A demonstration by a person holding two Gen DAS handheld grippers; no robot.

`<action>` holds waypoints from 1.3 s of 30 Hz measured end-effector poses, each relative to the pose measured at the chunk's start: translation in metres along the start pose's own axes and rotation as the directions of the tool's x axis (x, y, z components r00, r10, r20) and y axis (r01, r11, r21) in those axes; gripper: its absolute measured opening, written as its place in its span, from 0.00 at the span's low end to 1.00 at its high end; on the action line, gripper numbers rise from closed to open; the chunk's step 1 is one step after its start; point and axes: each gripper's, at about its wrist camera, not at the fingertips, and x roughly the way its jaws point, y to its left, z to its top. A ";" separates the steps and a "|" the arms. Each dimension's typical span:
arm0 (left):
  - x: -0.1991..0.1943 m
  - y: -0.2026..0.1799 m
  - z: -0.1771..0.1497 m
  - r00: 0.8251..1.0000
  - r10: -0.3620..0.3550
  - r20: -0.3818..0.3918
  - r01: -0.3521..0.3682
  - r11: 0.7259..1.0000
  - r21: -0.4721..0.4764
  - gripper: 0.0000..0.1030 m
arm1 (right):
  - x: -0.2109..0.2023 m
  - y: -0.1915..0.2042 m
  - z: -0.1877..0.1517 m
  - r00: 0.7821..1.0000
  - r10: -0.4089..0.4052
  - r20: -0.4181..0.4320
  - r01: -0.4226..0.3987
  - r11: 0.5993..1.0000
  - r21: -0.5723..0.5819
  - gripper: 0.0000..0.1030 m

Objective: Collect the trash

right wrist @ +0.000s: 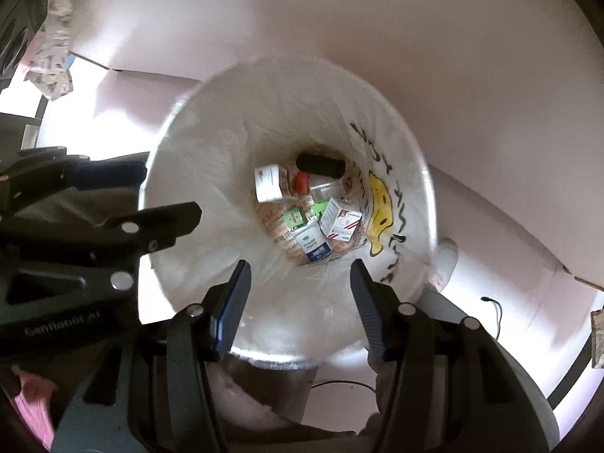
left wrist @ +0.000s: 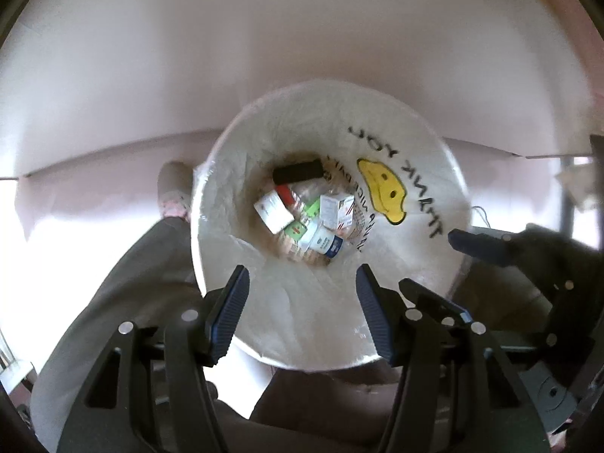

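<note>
Both grippers, left gripper [left wrist: 302, 313] and right gripper [right wrist: 300, 305], hang released over the lined bin [right wrist: 422, 173]; cartons [right wrist: 341, 221] at twelve o'clock, apparently dropped.

One bin [right wrist: 426, 204] lined with one white bag [right wrist: 211, 173] bearing one yellow smiley face [right wrist: 381, 211]. Inside it: three small white cartons [right wrist: 268, 183], one black oblong item [right wrist: 321, 164], one clear bottle with a red cap [right wrist: 315, 187] and at least one green packet [right wrist: 296, 217]. Two grippers, left [left wrist: 302, 313] and right [right wrist: 300, 304], both with jaws apart
</note>
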 end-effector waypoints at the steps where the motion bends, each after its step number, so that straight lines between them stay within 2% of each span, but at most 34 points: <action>1: -0.008 -0.002 -0.003 1.000 0.004 0.021 -0.005 1.000 0.012 0.59 | -0.009 0.002 -0.002 1.000 0.000 0.013 0.000 1.000 -0.005 0.54; 7: -0.059 -0.008 -0.016 0.985 0.046 0.164 -0.054 0.998 0.045 0.60 | -0.056 0.012 -0.019 0.994 -0.005 0.107 0.008 0.999 -0.033 0.54; 11: -0.095 -0.015 -0.031 0.963 0.063 0.262 -0.082 0.995 0.062 0.63 | -0.087 0.020 -0.028 0.986 -0.017 0.166 0.026 0.998 -0.052 0.57; 17: -0.144 -0.028 -0.055 0.918 0.079 0.389 -0.122 0.989 0.086 0.68 | -0.137 0.031 -0.050 0.963 -0.040 0.265 0.061 0.995 -0.073 0.59; 19: -0.159 -0.032 -0.061 0.901 0.083 0.425 -0.134 0.987 0.092 0.72 | -0.153 0.034 -0.057 0.955 -0.046 0.294 0.069 0.995 -0.068 0.63; 23: -0.193 -0.041 -0.083 0.859 0.085 0.506 -0.158 0.982 0.102 0.77 | -0.187 0.038 -0.072 0.932 -0.060 0.357 0.083 0.995 -0.049 0.68; 25: -0.210 -0.046 -0.095 0.838 0.090 0.538 -0.169 0.981 0.100 0.81 | -0.208 0.041 -0.082 0.916 -0.077 0.395 0.100 0.994 -0.037 0.71; 28: -0.230 -0.047 -0.107 0.819 0.087 0.567 -0.165 0.982 0.087 0.86 | -0.236 0.046 -0.096 0.881 -0.118 0.458 0.143 0.990 -0.019 0.77; 31: -0.251 -0.047 -0.125 0.775 0.089 0.626 -0.170 0.983 0.071 0.90 | -0.260 0.052 -0.110 0.844 -0.145 0.516 0.170 0.985 -0.001 0.78; 34: -0.273 -0.050 -0.145 0.711 0.130 0.691 -0.221 0.974 0.044 0.93 | -0.278 0.056 -0.125 0.812 -0.149 0.565 0.169 0.985 0.017 0.81; 37: -0.287 -0.053 -0.164 0.661 0.162 0.732 -0.266 0.964 0.026 0.94 | -0.298 0.066 -0.143 0.765 -0.178 0.619 0.198 0.979 0.036 0.83; 39: -0.295 -0.057 -0.176 0.636 0.170 0.752 -0.285 0.958 0.025 0.94 | -0.306 0.075 -0.153 0.734 -0.206 0.647 0.228 0.972 0.052 0.85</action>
